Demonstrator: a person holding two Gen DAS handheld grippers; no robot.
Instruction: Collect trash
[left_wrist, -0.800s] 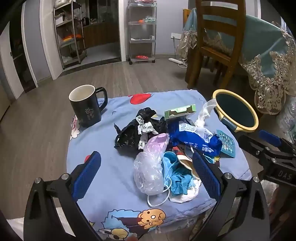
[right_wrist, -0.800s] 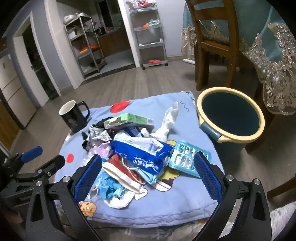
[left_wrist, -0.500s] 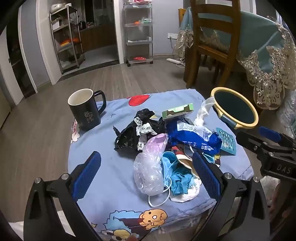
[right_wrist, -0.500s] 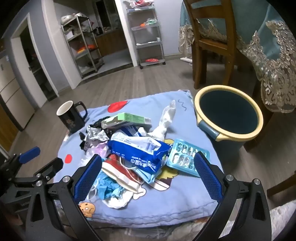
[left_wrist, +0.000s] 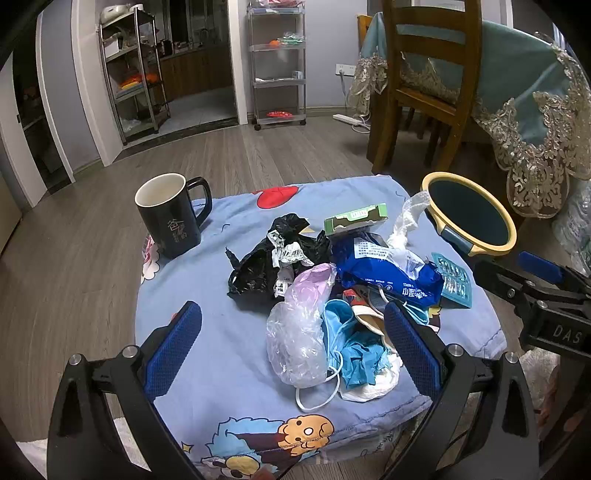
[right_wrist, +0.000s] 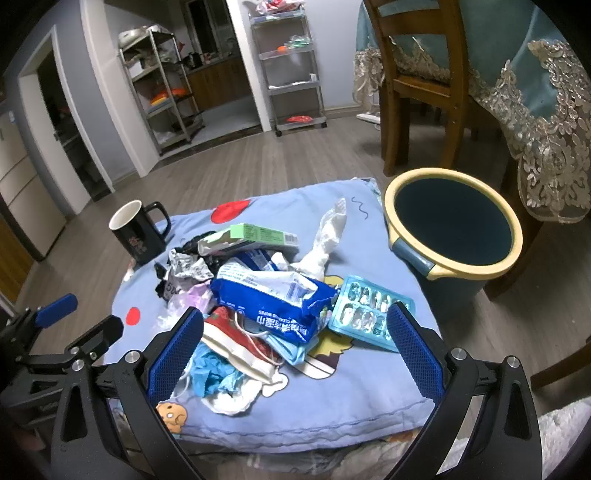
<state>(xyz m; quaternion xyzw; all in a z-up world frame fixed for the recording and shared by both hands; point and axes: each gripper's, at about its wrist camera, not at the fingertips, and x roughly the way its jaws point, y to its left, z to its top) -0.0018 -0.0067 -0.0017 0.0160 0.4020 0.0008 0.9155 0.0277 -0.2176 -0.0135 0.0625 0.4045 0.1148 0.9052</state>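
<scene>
**Both cams creep in on trash pile, nothing picked up**

Since prev frames both views shifted slightly: pile sits a bit lower and closer in left cam, bin slid left in right cam. Trash itself hasn't moved.

Worktop (left_wrist: 207, 295) w/ blue cartoon cover carries everything. Bin (right_wrist: 452, 236), yellow rim, stands on floor just beside its right edge, open top. Black mug (left_wrist: 168, 214) upright at far left corner, well apart from pile.

Pile, centre-right: blue wipes pack (right_wrist: 266, 299) on top, black bag (left_wrist: 258, 262) to its left, clear plastic bag (left_wrist: 299, 339) at near side, blue mask (left_wrist: 354, 347) beside it, green box (right_wrist: 255, 234) at far side, white crumpled wrap (right_wrist: 327, 240), blister pack (right_wrist: 369, 314) nearest bin.

Left hand-held gripper (left_wrist: 291, 354): jaws fully wide, holding nothing, hovering over near side of pile. Right hand-held gripper (right_wrist: 295, 354): same, wide open, empty, above masks.
</scene>
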